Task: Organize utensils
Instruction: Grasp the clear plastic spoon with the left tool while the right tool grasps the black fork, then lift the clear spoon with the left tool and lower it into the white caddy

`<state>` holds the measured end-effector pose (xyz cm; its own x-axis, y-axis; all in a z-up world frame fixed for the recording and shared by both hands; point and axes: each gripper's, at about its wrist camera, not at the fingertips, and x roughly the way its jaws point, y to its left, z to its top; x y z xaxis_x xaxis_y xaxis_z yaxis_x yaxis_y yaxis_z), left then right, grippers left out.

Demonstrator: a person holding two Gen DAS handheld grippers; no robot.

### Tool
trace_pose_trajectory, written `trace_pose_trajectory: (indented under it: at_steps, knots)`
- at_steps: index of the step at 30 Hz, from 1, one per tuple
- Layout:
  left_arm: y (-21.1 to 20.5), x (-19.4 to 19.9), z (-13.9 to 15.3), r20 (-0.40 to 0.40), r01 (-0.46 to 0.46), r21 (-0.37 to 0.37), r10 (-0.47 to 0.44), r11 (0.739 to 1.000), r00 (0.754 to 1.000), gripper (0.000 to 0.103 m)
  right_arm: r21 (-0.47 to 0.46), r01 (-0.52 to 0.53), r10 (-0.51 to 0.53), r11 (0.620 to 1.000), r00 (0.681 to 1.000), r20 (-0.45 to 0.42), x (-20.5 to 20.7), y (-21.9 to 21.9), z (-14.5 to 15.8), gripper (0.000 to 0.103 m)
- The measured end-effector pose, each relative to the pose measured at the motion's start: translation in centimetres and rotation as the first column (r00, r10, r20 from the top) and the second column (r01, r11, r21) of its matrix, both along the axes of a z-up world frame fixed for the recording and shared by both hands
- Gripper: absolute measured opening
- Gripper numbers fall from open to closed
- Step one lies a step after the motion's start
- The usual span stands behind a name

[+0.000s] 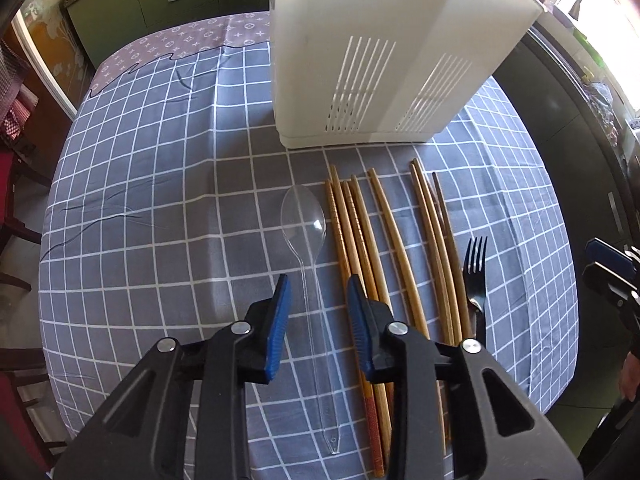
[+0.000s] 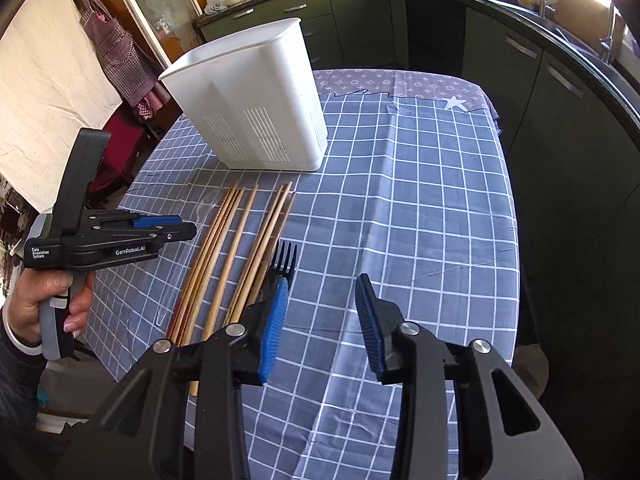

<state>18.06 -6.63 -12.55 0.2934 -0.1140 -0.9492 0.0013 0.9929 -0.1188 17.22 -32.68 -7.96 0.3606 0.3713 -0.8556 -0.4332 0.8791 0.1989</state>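
Observation:
On the blue checked tablecloth (image 1: 160,200) lies a clear plastic spoon (image 1: 303,216), with several wooden chopsticks (image 1: 396,240) and a black fork (image 1: 475,272) to its right. A white slotted utensil holder (image 1: 360,60) stands upright behind them. My left gripper (image 1: 318,284) is open and points steeply down. The spoon's handle runs between its blue pads, which do not touch it. My right gripper (image 2: 323,284) is open over bare cloth. The fork (image 2: 285,258) lies just beyond its left finger, beside the chopsticks (image 2: 228,248). A hand holds the left gripper (image 2: 188,230) at the left of the right wrist view.
The holder (image 2: 256,112) stands at the table's far left in the right wrist view, with bare cloth (image 2: 420,180) to its right. Dark green cabinets (image 2: 520,100) and a counter with a sink run along the right and back. A red chair (image 1: 16,160) stands off the table's left edge.

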Motion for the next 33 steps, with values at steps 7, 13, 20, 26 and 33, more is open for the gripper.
trace_pose_trajectory:
  at_steps: [7, 13, 20, 26, 33]
  knots:
    - [0.1, 1.3, -1.2, -0.037, -0.019, 0.019, 0.020, 1.000, 0.999, 0.022, -0.044, -0.006, 0.007, 0.999, 1.000, 0.013, -0.1, 0.1, 0.1, 0.032]
    - [-1.3, 2.1, -1.9, -0.021, -0.012, 0.062, 0.013, 0.998, 1.000, 0.010, -0.071, -0.014, 0.013, 0.997, 1.000, -0.016, 0.0, 0.8, -0.2, 0.031]
    - [-1.0, 1.6, -1.6, 0.004, 0.015, 0.071, -0.016, 0.997, 1.000, 0.008, -0.092, -0.047, 0.033, 0.995, 0.988, -0.154, 0.1, 3.2, -2.2, 0.031]
    - [0.1, -0.3, 0.8, 0.088, 0.031, 0.076, -0.038, 0.997, 0.995, 0.008, -0.126, -0.054, 0.024, 0.991, 0.972, -0.233, 0.8, 5.8, -4.1, 0.025]
    - [1.4, -2.8, 3.4, 0.173, 0.046, 0.073, -0.059, 0.996, 0.983, 0.008, -0.162, -0.065, 0.013, 0.985, 0.952, -0.306, 1.4, 8.0, -6.2, 0.014]
